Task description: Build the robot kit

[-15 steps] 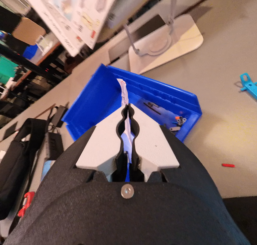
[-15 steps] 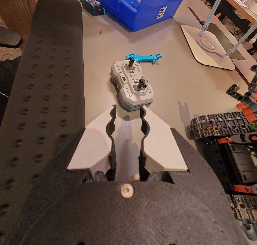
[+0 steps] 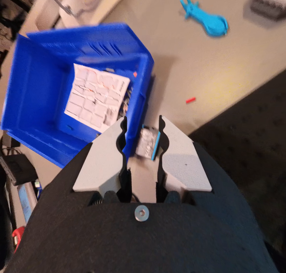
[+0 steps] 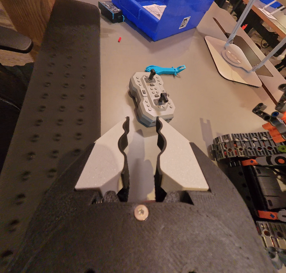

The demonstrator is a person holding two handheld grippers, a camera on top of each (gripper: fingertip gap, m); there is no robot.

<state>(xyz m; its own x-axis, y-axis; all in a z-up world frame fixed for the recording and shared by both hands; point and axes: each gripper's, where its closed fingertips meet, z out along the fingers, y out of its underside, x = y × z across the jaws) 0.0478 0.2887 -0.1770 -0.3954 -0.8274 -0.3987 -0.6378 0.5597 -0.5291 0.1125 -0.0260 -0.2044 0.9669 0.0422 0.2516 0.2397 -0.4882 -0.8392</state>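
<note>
The grey bench (image 4: 193, 95) carries all items noted. A black perforated pad (image 4: 51, 95) lies along its near left edge in the right wrist view.

A blue plastic bin (image 3: 38, 95) stands at the far side. A white printed sheet (image 3: 97, 95) lies flat inside it, over small loose parts. Half a second ago this sheet was pinched edge-on between the left tool's fingers above the bin; it is now released and resting in the bin.

The left tool (image 3: 143, 121) hangs above the bin's near corner, fingers parted to a moderate gap, holding nothing. The view is motion-blurred. Below it, just beside the bin wall, lies a small dark box with a light blue edge (image 3: 148, 144).

The right tool (image 4: 142, 121) is unchanged in position: fingers moderately parted, empty, tips close to the near end of a grey studded remote controller (image 4: 151, 95) with two black levers.

A tracked brick-built vehicle (image 4: 250, 157) sits to the right. A turquoise brick separator (image 4: 164, 69) lies just behind the controller. A small red pin (image 4: 119, 39) lies apart, near the bin.
</note>
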